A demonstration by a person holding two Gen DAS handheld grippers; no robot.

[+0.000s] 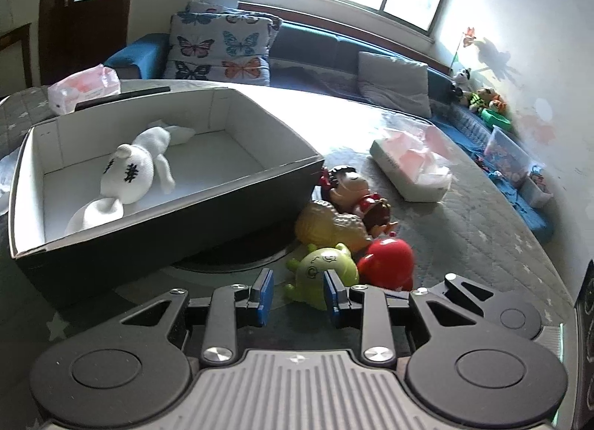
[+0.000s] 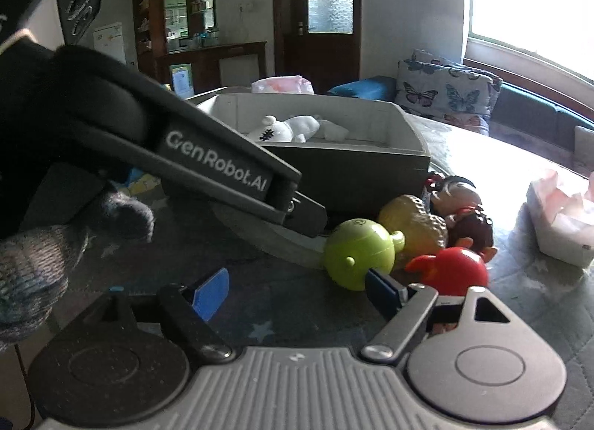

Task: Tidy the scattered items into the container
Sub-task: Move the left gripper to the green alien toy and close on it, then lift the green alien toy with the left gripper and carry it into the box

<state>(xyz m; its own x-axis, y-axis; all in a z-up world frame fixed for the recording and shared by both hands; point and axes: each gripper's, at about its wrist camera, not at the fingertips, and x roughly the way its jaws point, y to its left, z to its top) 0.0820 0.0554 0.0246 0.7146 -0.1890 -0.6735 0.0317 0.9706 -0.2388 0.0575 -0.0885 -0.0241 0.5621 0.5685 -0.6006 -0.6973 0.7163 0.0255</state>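
Observation:
A dark box with white inside holds a white plush toy. Beside its right corner lie a green round toy, a red toy, a tan toy and a dark-haired doll. My left gripper is open, its blue pads either side of the green toy's near edge. In the right wrist view my right gripper is open wide just short of the green toy; the left gripper's body crosses in front of the box.
A tissue pack lies right of the toys on the grey quilted table. A pink packet lies behind the box. A blue sofa with butterfly cushions stands beyond.

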